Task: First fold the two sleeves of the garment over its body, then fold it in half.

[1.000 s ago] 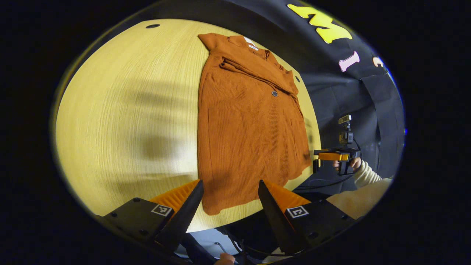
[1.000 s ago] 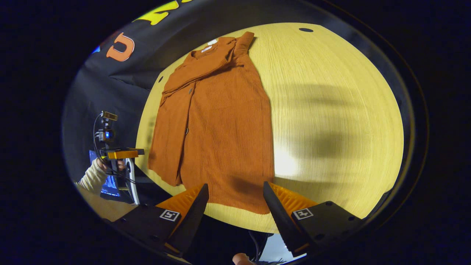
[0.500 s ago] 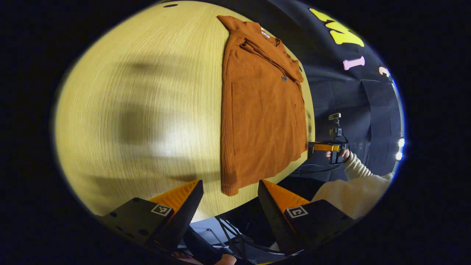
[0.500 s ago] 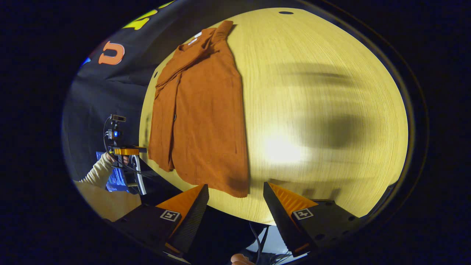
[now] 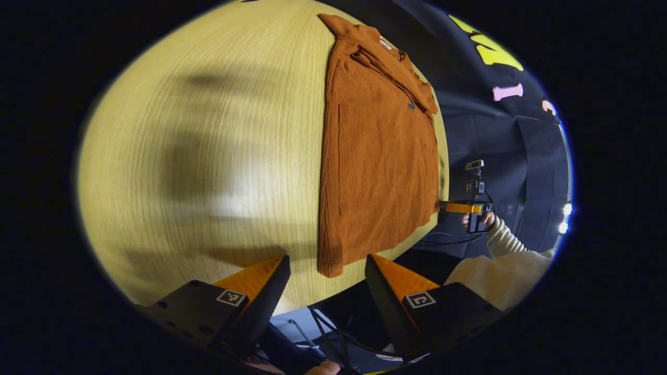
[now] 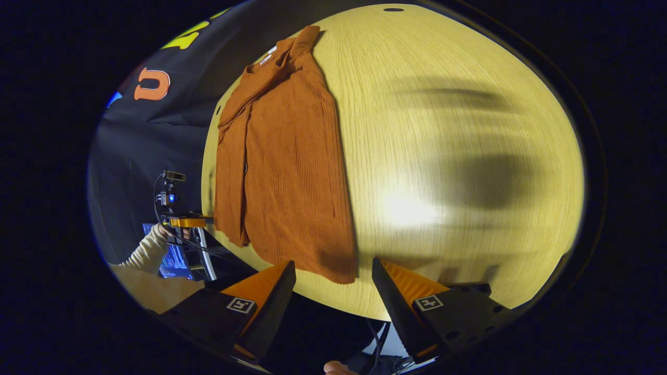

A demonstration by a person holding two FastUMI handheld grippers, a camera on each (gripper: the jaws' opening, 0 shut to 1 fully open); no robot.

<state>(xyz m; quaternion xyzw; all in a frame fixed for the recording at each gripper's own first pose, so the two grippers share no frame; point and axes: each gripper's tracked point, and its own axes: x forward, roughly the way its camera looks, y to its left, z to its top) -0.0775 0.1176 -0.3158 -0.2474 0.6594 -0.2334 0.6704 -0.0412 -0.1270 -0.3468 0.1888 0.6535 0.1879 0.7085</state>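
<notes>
A rust-orange knitted cardigan [image 5: 372, 151] lies flat on the round wooden table [image 5: 208, 156], collar at the far end, both sleeves folded across the upper body. In the right gripper view the same cardigan [image 6: 286, 161] runs from the far edge to the near edge. My left gripper [image 5: 325, 291] stands open just off the table's near edge, by one bottom hem corner, holding nothing. My right gripper [image 6: 333, 297] is open too, close to the other hem corner, with nothing between its fingers. Each view also shows the other gripper [image 5: 461, 208] [image 6: 187, 221] held by a hand in a cream sleeve.
A broad bare stretch of the wooden table [image 6: 458, 156] lies beside the cardigan, with soft shadows on it. The black cloth wall [image 5: 495, 135] rises behind. Cables and a stand [image 5: 333, 338] sit below the table's near edge. A lit screen [image 6: 169, 258] stands low at the left.
Both grippers have swung outward and back a little, so the cardigan's hem corners now sit between or near the open fingers. The cardigan itself has not moved.
</notes>
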